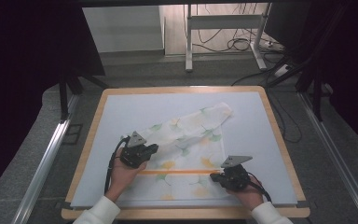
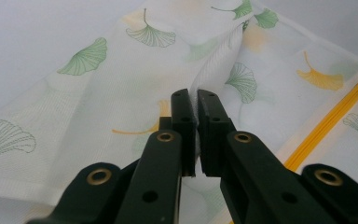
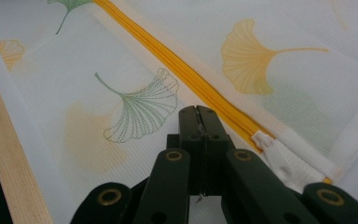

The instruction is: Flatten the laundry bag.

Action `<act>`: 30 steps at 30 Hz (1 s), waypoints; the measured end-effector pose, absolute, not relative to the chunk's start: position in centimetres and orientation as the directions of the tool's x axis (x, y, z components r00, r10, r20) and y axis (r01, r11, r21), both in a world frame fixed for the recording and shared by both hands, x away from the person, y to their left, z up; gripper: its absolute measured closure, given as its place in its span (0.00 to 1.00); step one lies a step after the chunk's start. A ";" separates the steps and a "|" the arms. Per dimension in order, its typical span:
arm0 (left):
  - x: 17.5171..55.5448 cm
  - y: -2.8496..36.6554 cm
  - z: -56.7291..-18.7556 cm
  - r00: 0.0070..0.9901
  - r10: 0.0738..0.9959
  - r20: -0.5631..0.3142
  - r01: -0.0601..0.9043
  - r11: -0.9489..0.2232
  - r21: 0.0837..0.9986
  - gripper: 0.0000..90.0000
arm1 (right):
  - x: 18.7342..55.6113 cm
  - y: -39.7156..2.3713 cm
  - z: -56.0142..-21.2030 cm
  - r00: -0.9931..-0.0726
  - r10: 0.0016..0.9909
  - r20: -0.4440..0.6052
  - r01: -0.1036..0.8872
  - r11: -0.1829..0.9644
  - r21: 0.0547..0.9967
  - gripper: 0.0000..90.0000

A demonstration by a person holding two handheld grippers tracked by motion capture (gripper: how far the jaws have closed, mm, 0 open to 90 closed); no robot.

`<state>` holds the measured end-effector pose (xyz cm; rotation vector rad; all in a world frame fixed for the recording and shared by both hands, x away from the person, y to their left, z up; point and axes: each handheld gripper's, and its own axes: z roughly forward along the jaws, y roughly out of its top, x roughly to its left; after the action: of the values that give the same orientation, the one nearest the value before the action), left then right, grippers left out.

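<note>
We are working on a white mesh laundry bag printed with green and yellow ginkgo leaves, which lies spread across the pale sheet on the wooden tabletop, its bulk toward the near edge and one drawn-out corner reaching toward the far right corner. Our left tool is clenched on a raised ridge of the mesh: a thin fold of white fabric stands up between its jaws, so that side of the bag is lifted off the sheet rather than lying flat. In the high view this tool sits at the bag's left side.

Our right tool is clenched as well, its jaws meeting with only a sliver of fabric pinched between them, just beside the bag's orange-yellow zipper and near the white zipper pull. We judge that this grip anchors the near right part of the bag close to the tabletop's near edge, so that the left tool can carry its fold across without the whole bag sliding.
</note>
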<state>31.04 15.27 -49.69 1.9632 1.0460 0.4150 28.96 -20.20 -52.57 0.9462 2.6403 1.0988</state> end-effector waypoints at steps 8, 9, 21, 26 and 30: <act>31.2 15.8 -49.7 0.580 0.808 -0.102 0.519 -0.269 0.811 0.97 | 29.0 -20.2 -52.6 -0.795 0.595 0.116 0.501 0.538 0.677 0.99; 31.3 15.9 -49.6 0.575 0.812 -0.098 0.517 -0.268 0.813 0.97 | 29.0 -20.2 -52.6 -0.795 0.595 0.116 0.501 0.538 0.678 0.99; 31.7 16.8 -49.4 0.558 0.822 -0.118 0.522 -0.237 0.819 0.97 | 29.0 -20.2 -52.6 -0.795 0.596 0.117 0.503 0.537 0.677 0.99; 32.1 17.4 -49.5 0.545 0.829 -0.127 0.531 -0.223 0.817 0.97 | 29.0 -20.2 -52.6 -0.794 0.596 0.118 0.503 0.537 0.677 0.99; 32.3 17.8 -49.5 0.534 0.836 -0.130 0.533 -0.213 0.819 0.97 | 29.0 -20.2 -52.6 -0.794 0.597 0.116 0.503 0.536 0.678 0.99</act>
<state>32.27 17.81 -49.55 1.8890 1.1211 0.4320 28.95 -20.21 -52.59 0.9496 2.6378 1.0997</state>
